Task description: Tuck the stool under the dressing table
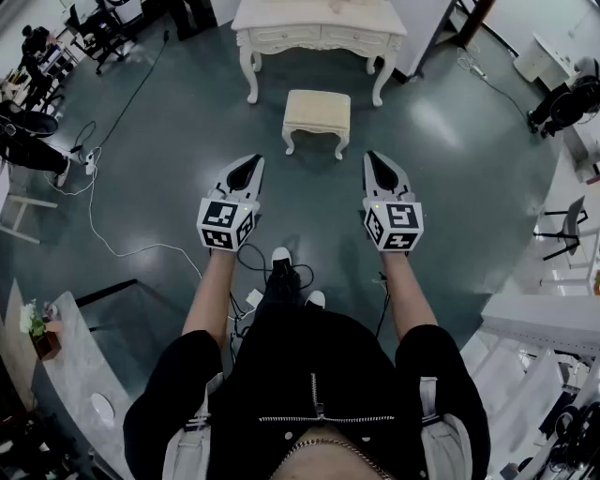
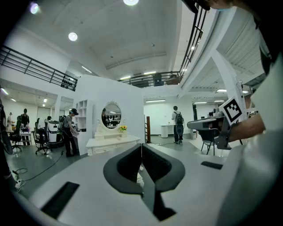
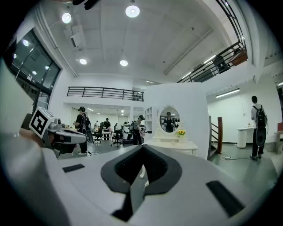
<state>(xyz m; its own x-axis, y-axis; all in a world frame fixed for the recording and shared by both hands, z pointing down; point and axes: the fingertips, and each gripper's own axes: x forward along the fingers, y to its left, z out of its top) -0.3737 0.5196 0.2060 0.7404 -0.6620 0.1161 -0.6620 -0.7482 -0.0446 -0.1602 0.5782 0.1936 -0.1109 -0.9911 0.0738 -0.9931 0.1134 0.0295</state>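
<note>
While the person is standing square on the grey floor, we're starting at the far left, where a white cable is snaking across it from a power strip, with office chairs sitting beyond. Moving in, the left gripper is hovering out in front of the body, pointing roughly level toward the furniture. Its own view is showing the jaws pressed together at the tips with nothing clamped between them.

Centre stage now: the stool, cream with curved legs, is standing out in the open on the floor. It is sitting just in front of the dressing table, lined up between the table's front legs but not tucked beneath it. The stool is lying ahead of both grippers, well apart from either. In the left gripper view the dressing table is facing us, carrying its oval mirror and yellow flowers on top.

Sliding right, the right gripper is matching its partner, hanging level alongside, jaws closed on themselves and gripping nothing. Further right, a dark chair is standing by white counters. A person with a backpack is standing in the background of the right gripper view.
</note>
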